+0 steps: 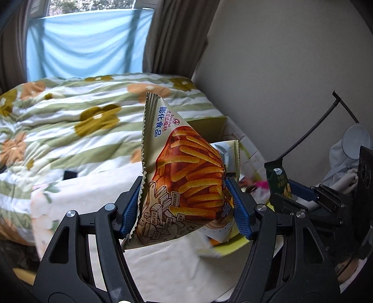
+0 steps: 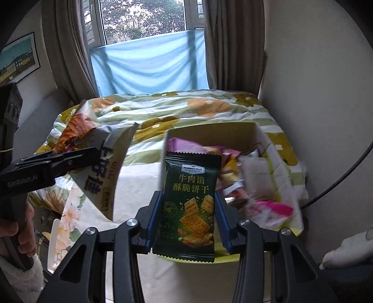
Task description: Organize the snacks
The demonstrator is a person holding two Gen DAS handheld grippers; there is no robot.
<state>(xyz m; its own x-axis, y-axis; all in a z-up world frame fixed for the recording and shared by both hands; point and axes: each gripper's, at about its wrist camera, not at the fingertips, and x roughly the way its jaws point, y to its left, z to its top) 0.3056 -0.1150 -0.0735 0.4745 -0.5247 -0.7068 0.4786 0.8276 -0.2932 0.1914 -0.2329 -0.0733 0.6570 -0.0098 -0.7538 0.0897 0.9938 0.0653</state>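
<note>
Green cracker packet (image 2: 190,207) upright, snack-stick bag (image 1: 184,177) tilted

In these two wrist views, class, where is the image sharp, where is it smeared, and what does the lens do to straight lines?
Left wrist view: the stick-snack bag in the left tongs is sharp; the items at lower right are smeared; the wall edge bows. Right wrist view: the green cracker packet in the right tongs is crisp; the snacks by the cardboard box blur; the bright window backlights the room.
</note>
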